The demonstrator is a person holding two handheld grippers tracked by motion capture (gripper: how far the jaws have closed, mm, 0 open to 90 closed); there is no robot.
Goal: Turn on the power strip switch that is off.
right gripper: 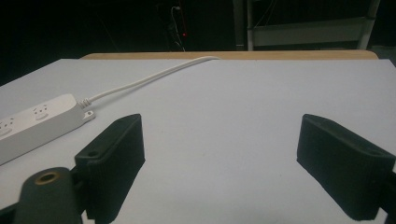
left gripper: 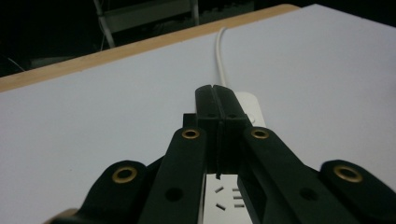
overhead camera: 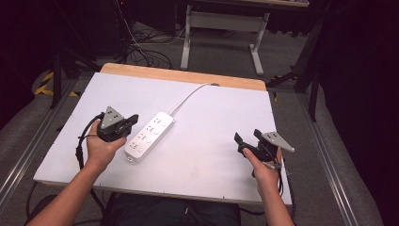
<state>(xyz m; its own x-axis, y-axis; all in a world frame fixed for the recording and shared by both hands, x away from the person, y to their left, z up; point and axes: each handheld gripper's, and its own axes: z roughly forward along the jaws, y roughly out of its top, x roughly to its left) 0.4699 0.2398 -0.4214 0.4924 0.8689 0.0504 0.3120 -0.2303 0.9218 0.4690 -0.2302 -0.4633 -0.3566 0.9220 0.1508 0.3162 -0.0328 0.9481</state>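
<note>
White power strip [overhead camera: 149,135] lies flat on the white table top [overhead camera: 211,155], left of centre, set diagonally; its cord [overhead camera: 188,97] runs from the far end toward the wooden back edge [overhead camera: 188,75] and drops out of sight there. Left gripper [overhead camera: 134,118] sits just beside and over the strip's left flank; in the left gripper view its jaws are pressed flat together with nothing between them, tips hanging above the strip's socket face [left gripper: 224,196]. Whether the tips touch the strip cannot be told from these angles. Right gripper [overhead camera: 247,140] is held well apart from the strip, over bare table at the right; in the right gripper view its jaws stand wide apart and grip nothing, the strip's cord end [right gripper: 42,122] off to the left. No plug, adapter or other item shows on the table, and all visible sockets are vacant. Judgement: work on the strip is at its start. Left tool is positioned over it, perhaps to press or nudge; no grasp made, strip appears undisturbed. Everything of substance remains.
</note>
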